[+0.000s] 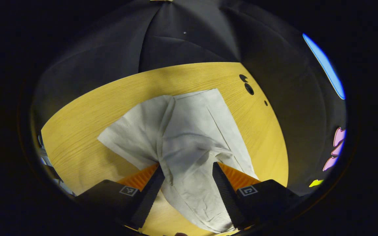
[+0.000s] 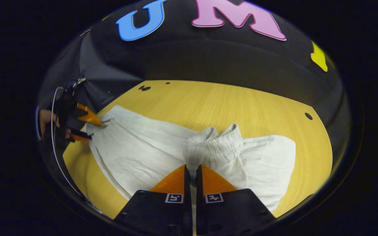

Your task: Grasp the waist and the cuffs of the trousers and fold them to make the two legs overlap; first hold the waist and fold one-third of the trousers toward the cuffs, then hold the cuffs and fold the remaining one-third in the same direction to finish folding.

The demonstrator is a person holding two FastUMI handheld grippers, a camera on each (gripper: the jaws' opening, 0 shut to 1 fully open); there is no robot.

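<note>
Right gripper point(image 2: 191, 170) clamped on gathered waistband of white crinkled cotton trousers point(image 2: 136, 147); left gripper point(image 1: 187, 170) spread wide around cuffs, opposite end.

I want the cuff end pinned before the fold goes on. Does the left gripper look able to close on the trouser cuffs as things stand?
Probably yes. The left gripper is open, with the trousers lying between its fingers on the table; nothing blocks the cloth. The right gripper is shut on the waistband.
</note>
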